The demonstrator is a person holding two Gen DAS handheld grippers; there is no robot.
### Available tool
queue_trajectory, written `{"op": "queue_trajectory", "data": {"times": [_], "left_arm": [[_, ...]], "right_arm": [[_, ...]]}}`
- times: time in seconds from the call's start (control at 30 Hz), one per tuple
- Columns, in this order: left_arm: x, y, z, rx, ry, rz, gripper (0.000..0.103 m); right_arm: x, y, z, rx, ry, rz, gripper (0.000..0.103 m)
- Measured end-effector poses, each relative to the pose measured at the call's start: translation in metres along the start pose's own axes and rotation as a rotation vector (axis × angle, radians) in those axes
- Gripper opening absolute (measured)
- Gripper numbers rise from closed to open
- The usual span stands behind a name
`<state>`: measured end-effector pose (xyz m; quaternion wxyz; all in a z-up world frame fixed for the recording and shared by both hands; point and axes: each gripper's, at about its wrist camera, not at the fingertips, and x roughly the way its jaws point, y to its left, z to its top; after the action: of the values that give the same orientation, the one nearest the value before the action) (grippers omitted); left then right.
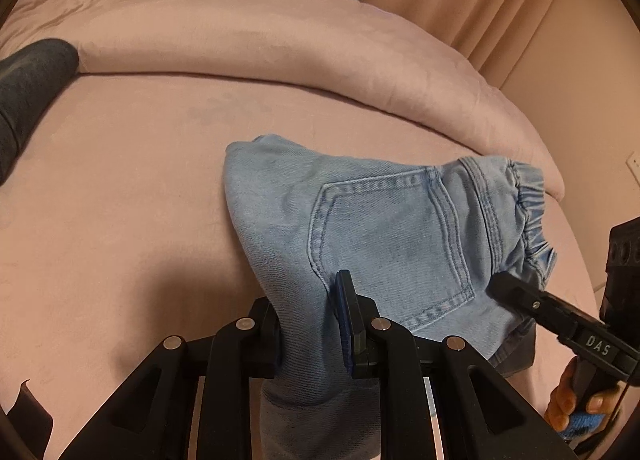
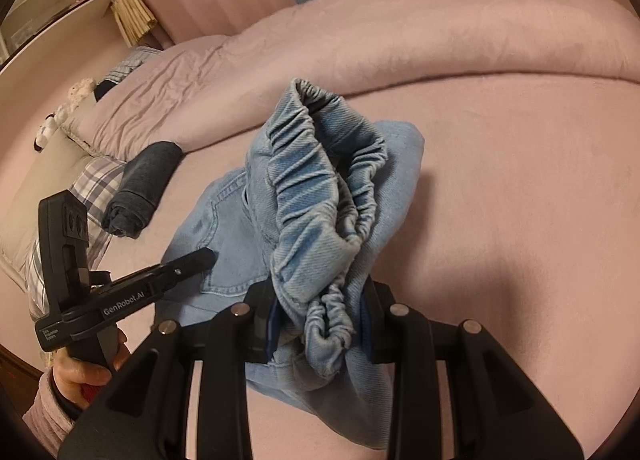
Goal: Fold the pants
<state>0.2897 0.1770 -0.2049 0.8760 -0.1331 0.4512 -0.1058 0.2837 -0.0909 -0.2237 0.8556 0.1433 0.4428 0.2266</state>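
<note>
Both black two-finger tools, left tool point(image 1: 310, 324) and right tool point(image 2: 320, 328), clamp the light-blue denim pants point(image 1: 384, 236), waistband bunched at right, draped over the pink bed point(image 1: 120, 179); lower both evenly, keep edges aligned, then release.

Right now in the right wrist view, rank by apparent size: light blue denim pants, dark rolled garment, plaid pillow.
1. Light blue denim pants, largest, though nearest the camera.
2-3. Dark rolled garment and plaid pillow: unsure; the pillow is partly hidden.
</note>
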Motion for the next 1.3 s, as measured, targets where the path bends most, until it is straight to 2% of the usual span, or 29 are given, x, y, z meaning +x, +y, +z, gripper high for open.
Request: {"op": "queue_trajectory", "data": {"times": [0.1,0.17,0.23,0.3,0.4,0.43,0.47,0.53,0.57,0.6,0.67,0.7,0.73,0.77,0.87,0.9,0.93,0.97,1.03,1.1,1.2,1.3], "left_arm": [[0.001,0.001,0.0,-0.002,0.01,0.014,0.026],[0.0,0.002,0.001,-0.004,0.016,0.034,0.035],[-0.009,0.002,0.001,0.005,-0.012,0.073,0.035],[-0.027,0.001,-0.003,0.031,-0.071,0.136,0.035],[-0.047,-0.007,-0.01,0.078,-0.113,0.119,0.035],[-0.048,-0.011,-0.013,0.097,-0.108,0.11,0.035],[-0.046,-0.016,-0.015,0.118,-0.098,0.1,0.035],[-0.035,-0.026,-0.022,0.151,-0.065,0.088,0.035],[-0.025,-0.028,-0.026,0.152,-0.035,0.1,0.036],[-0.012,-0.028,-0.031,0.145,0.008,0.12,0.036],[0.0,-0.031,-0.037,0.177,0.016,0.169,0.039],[0.0,-0.036,-0.038,0.214,0.004,0.196,0.039],[-0.001,-0.038,-0.037,0.216,0.015,0.205,0.039],[-0.004,-0.039,-0.034,0.205,0.037,0.201,0.039],[-0.027,-0.036,-0.025,0.133,0.039,0.158,0.039],[-0.041,-0.037,-0.023,0.124,0.013,0.168,0.041],[-0.049,-0.038,-0.023,0.121,0.002,0.184,0.052],[-0.056,-0.041,-0.023,0.112,-0.005,0.201,0.069],[-0.072,-0.044,-0.024,0.092,-0.012,0.208,0.081],[-0.086,-0.049,-0.026,0.087,-0.037,0.221,0.081],[-0.11,-0.057,-0.033,0.098,-0.068,0.251,0.082],[-0.128,-0.064,-0.037,0.088,-0.089,0.246,0.087]], "right_arm": [[0.009,-0.007,-0.003,0.026,0.04,-0.037,0.043],[0.014,-0.012,-0.005,0.04,0.07,-0.084,0.051],[0.011,-0.014,-0.007,0.052,0.082,-0.106,0.053],[-0.001,-0.012,-0.006,0.057,0.062,-0.112,0.055],[-0.025,-0.001,-0.006,0.007,-0.011,-0.18,0.057],[-0.036,0.007,-0.006,-0.041,-0.066,-0.224,0.057],[-0.044,0.013,-0.007,-0.084,-0.106,-0.232,0.056],[-0.053,0.027,-0.009,-0.169,-0.145,-0.182,0.053],[-0.052,0.036,-0.012,-0.216,-0.134,-0.157,0.048],[-0.044,0.042,-0.015,-0.26,-0.1,-0.153,0.038],[-0.015,0.037,-0.022,-0.254,0.039,-0.172,0.031],[-0.001,0.028,-0.026,-0.216,0.102,-0.177,0.031],[0.008,0.021,-0.03,-0.194,0.125,-0.176,0.031],[0.006,0.021,-0.032,-0.211,0.088,-0.171,0.031],[-0.002,0.031,-0.025,-0.243,0.132,-0.2,0.034],[-0.008,0.033,-0.023,-0.243,0.143,-0.198,0.036],[-0.016,0.035,-0.022,-0.243,0.141,-0.189,0.036],[-0.025,0.036,-0.021,-0.243,0.126,-0.18,0.037],[-0.042,0.042,-0.018,-0.245,0.103,-0.189,0.043],[-0.053,0.045,-0.018,-0.239,0.099,-0.208,0.048],[-0.067,0.056,-0.021,-0.23,0.1,-0.237,0.049],[-0.084,0.061,-0.026,-0.198,0.094,-0.235,0.05]]}}
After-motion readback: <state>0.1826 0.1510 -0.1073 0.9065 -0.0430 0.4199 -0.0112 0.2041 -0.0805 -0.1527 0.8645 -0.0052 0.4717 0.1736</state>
